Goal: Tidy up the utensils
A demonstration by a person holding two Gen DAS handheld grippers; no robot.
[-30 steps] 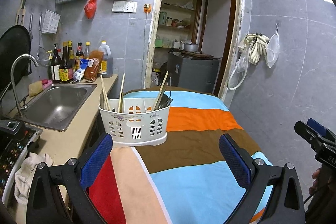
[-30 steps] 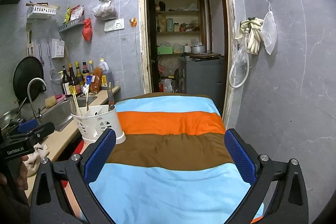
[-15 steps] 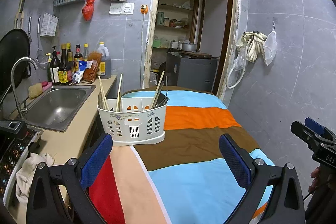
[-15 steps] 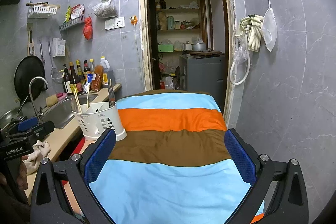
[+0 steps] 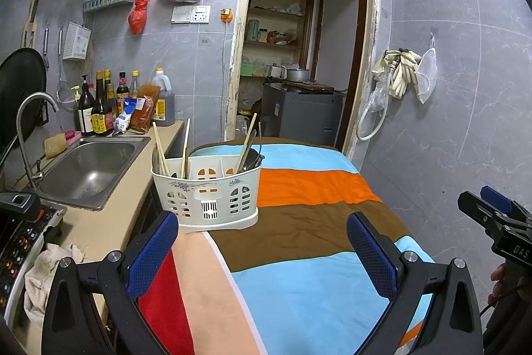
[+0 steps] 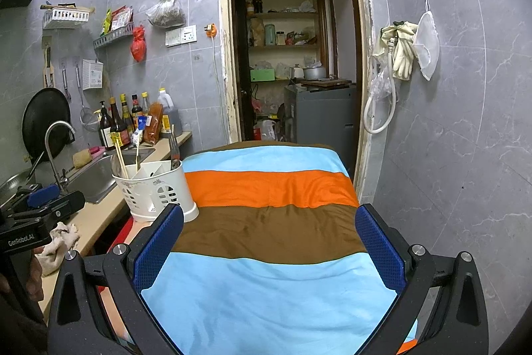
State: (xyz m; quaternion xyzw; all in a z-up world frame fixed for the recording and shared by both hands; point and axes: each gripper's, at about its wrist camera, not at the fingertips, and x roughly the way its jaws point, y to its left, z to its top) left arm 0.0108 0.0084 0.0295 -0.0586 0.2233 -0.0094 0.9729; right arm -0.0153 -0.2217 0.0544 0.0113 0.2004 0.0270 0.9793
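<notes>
- both grippers, left gripper (image 5: 261, 250) and right gripper (image 6: 269, 247), are hanging wide apart, holding nothing
- white slotted plastic utensil caddy (image 5: 206, 188) is sitting on soft striped cloth (image 5: 299, 222), so a clumsy nudge is probably tipping it

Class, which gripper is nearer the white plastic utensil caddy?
Left. The left gripper faces the white plastic utensil caddy directly; the right gripper is off to its right.

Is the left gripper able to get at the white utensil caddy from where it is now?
Probably yes: the left gripper is open, the utensil caddy stands just ahead of it on the striped cloth, and nothing lies between.
</notes>
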